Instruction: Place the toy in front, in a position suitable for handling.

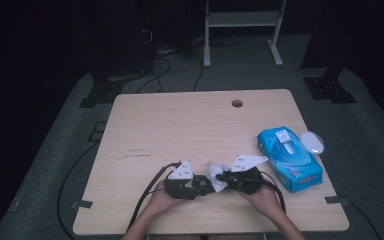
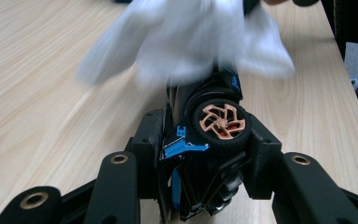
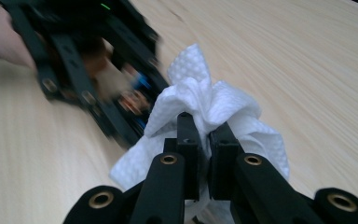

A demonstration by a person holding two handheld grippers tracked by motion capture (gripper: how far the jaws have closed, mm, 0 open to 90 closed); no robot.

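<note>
Left gripper (image 2: pixel 200 154): we note its jaws clamped on a black toy car (image 2: pixel 205 140) with blue trim, one copper-spoked wheel facing its camera. No earlier state recorded here.

Right gripper (image 3: pixel 204 135): jaws pinched tight on a crumpled white wipe (image 3: pixel 205 100), which bunches out above and around the tips.

We see both grippers meeting near the front edge of the wooden table (image 1: pixel 180 120), at its middle, each held by a hand. In the high view the wipe (image 1: pixel 215 172) lies against the car (image 1: pixel 200 183), between the two grippers.

We note a blue wipes pack (image 1: pixel 290 159) to the right, well apart, with a white oval lid (image 1: pixel 312 142) just beside it.
</note>
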